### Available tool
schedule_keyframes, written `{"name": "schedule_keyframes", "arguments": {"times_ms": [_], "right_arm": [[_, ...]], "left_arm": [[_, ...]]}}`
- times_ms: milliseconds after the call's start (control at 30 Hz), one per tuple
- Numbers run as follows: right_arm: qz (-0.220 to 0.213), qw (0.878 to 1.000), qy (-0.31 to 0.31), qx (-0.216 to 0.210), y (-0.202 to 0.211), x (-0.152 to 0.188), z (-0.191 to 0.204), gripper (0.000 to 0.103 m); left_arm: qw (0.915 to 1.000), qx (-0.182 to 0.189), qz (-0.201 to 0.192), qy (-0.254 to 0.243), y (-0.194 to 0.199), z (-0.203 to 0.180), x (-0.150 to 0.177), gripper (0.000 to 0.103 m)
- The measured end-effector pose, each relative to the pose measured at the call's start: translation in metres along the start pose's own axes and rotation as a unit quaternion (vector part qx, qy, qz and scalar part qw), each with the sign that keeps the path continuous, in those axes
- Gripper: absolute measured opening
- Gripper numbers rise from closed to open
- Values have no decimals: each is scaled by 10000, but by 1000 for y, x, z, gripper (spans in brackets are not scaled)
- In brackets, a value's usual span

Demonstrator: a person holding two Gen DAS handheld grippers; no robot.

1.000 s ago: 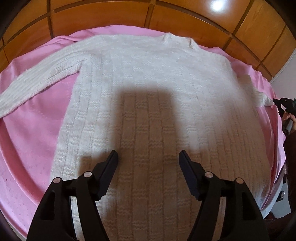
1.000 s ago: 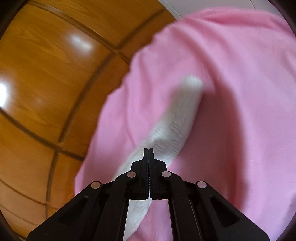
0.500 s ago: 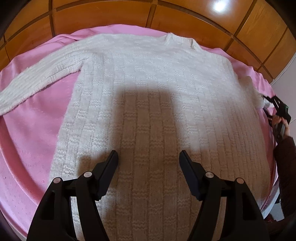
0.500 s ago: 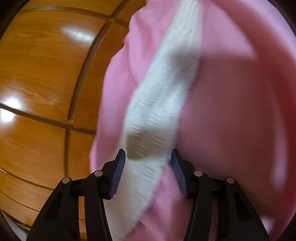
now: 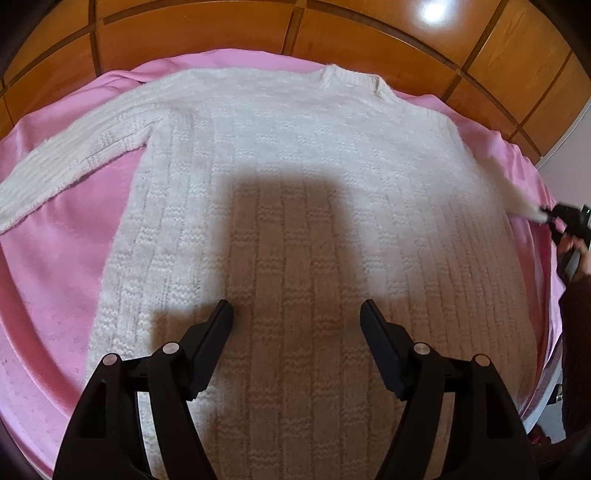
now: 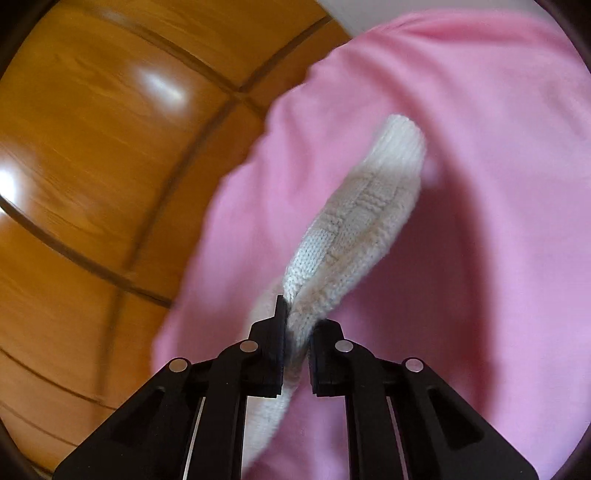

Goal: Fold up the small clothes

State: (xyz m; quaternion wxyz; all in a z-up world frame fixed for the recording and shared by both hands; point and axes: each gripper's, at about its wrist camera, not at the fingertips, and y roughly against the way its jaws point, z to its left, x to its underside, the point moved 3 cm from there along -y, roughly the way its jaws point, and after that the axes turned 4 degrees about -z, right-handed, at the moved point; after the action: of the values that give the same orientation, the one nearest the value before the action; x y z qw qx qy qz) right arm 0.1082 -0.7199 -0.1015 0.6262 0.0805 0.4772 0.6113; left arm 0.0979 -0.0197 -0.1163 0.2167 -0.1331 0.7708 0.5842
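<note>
Right hand-held gripper [image 6: 297, 325] pinches one sleeve [image 6: 354, 229].

no readable text, labels or numbers

White sweater [image 5: 295, 192] flat on pink blanket [image 5: 55, 266], collar toward wooden floor [image 5: 221, 33]. Left gripper [image 5: 296, 314] above the hem, jaws wide apart. At far right, right gripper [image 5: 550, 216] pinching the sleeve [image 5: 517, 192] end.

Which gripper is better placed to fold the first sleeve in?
Right. The right gripper is shut on the sweater sleeve; the left gripper hovers open over the body.
</note>
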Motion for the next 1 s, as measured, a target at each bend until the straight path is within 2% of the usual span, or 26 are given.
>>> {"name": "schedule_keyframes", "arguments": {"times_ms": [33, 100, 167, 200, 333, 367, 400, 433, 567, 600, 667, 733, 800, 900, 1000], "right_arm": [[232, 9995, 64, 214, -8, 8, -11, 9], [483, 9987, -92, 145, -15, 17, -27, 11], [299, 9991, -295, -58, -8, 12, -39, 20], [187, 9991, -386, 2, -4, 7, -44, 22], [-90, 9979, -613, 163, 6, -23, -48, 22], [-103, 9979, -619, 161, 7, -31, -46, 20], [-92, 9979, -617, 176, 8, -37, -43, 7], [-134, 9979, -583, 244, 12, -39, -42, 6], [-602, 9967, -192, 509, 37, -51, -24, 5], [-581, 9953, -64, 770, 34, -53, -22, 5], [-424, 9946, 65, 941, 28, -53, -22, 5], [-494, 9934, 301, 991, 31, -55, -6, 5], [-595, 9941, 443, 795, 39, -56, 16, 5], [-700, 9924, 1006, 144, 57, -47, 77, 5], [-606, 9769, 1917, -731, 75, -12, 165, 5]], "left_arm": [[10000, 14, 3, -13, 0, -1, 0, 72], [10000, 55, -31, -50, 2, -1, 0, 72], [9999, 76, -74, -75, 6, -1, 0, 72], [9999, 80, -67, -70, 6, -1, 1, 72], [9999, 89, -85, -27, 8, 0, 1, 72], [9999, 83, -94, -27, 8, -1, 1, 72], [9999, 84, -105, -42, 8, -2, 1, 72], [9999, 85, -116, -61, 9, -3, 1, 72], [9999, 82, -146, -37, 10, -1, 0, 72], [9998, 91, -159, -27, 10, 0, 0, 72], [9998, 96, -193, -47, 10, 1, -2, 72], [9996, 135, -244, -63, 12, 0, -5, 72], [9992, 199, -330, -115, 14, -1, -7, 74], [9988, 268, -373, -161, 14, -2, -11, 74], [9981, 442, -421, -92, 15, -1, -16, 74]]}}
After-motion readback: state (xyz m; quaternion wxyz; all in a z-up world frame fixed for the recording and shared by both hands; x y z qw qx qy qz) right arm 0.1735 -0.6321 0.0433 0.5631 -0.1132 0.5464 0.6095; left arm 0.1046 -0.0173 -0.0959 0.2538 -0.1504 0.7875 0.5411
